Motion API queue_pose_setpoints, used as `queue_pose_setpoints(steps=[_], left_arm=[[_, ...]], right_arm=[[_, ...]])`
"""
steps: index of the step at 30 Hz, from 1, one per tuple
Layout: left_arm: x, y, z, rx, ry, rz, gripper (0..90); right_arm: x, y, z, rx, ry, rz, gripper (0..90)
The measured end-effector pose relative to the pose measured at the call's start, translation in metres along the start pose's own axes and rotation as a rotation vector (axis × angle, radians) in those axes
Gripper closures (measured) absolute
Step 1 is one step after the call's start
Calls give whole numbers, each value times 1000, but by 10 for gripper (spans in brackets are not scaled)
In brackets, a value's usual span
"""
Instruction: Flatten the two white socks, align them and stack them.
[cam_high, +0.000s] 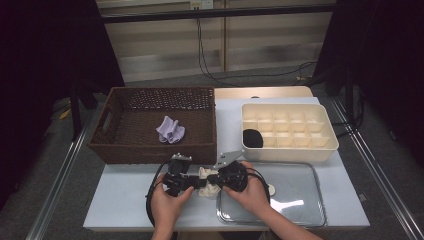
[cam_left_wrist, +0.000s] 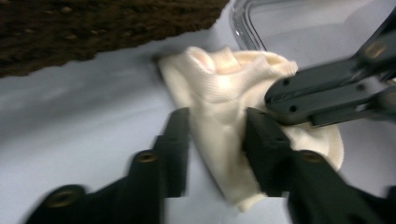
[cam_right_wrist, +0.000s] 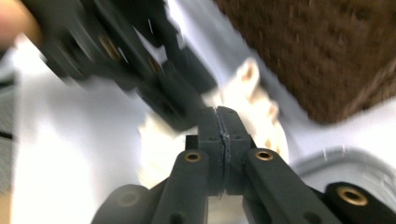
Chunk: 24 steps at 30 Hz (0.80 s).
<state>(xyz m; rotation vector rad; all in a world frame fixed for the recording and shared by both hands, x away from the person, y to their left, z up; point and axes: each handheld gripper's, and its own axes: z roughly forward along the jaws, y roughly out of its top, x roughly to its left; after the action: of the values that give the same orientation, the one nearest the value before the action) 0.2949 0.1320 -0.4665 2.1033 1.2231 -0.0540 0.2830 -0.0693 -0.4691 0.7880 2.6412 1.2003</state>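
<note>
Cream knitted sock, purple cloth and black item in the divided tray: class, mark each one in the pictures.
Cream knitted sock (cam_left_wrist: 219, 88), left gripper view, on its ribbed upper part.
Purple cloth (cam_high: 170, 129), high view, on its middle, inside the woven basket.
Black item (cam_high: 252, 138), high view, on its centre, in the tray's near-left compartment.

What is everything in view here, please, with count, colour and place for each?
cream sock: one, cream, on the table between both grippers
purple sock: one, lilac, inside the basket
basket: one, dark brown wicker, table's far left
divided box: one, cream, far right
black item: one, black, in the box's near-left compartment
clear tray: one, transparent, near right
table: one, pale grey
left gripper: one, black, jaws astride the cream sock
right gripper: one, black, jaws together at the sock
</note>
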Motion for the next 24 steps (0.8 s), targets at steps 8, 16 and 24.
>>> queue_pose_setpoints(steps=[8, 16, 24], left_arm=[[3, -3, -2, -5, -19, -47, 536], [-2, -3, 2, -4, -8, 1, 684], [0, 1, -2, 3, -40, -39, 820]], right_arm=[[-4, -6, 1, -7, 21, 40, 900], [-2, -7, 0, -11, 9, 47, 900], [-1, -7, 2, -24, 19, 51, 900]])
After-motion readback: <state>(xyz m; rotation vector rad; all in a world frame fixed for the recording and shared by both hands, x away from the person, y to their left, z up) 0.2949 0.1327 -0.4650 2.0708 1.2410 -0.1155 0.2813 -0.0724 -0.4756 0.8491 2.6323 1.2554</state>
